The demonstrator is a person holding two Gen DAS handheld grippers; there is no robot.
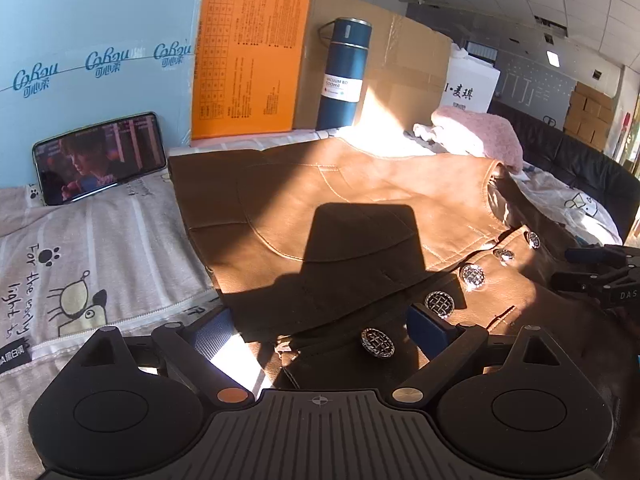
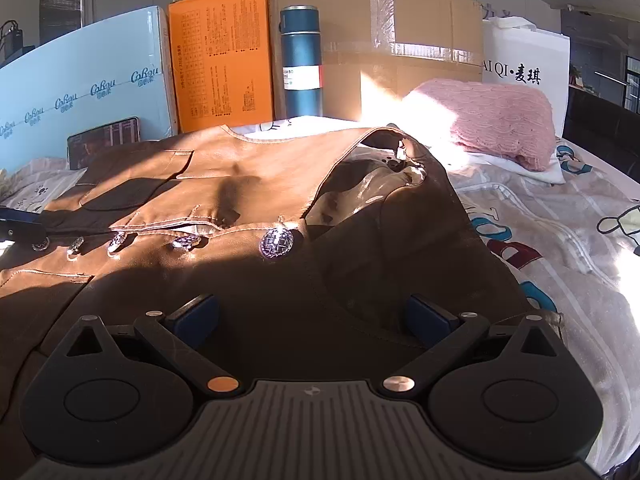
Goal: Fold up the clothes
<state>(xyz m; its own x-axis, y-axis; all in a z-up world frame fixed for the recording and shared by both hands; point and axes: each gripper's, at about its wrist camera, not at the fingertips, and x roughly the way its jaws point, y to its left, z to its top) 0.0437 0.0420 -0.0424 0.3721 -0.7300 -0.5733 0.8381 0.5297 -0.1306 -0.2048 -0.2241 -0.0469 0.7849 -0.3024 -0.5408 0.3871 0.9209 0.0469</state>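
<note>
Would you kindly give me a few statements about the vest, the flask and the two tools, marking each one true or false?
1. The brown vest lies spread flat on the bedding. True.
2. The left tool is shut on the vest. False: its jaws stand wide open over the vest's hem, gripping nothing.
3. The blue flask stands upright against the cardboard box. True.
4. The pink knit lies on top of the vest's buttons. False: it sits beyond the vest's collar, off to the side.
5. The right tool is open. True.
</note>
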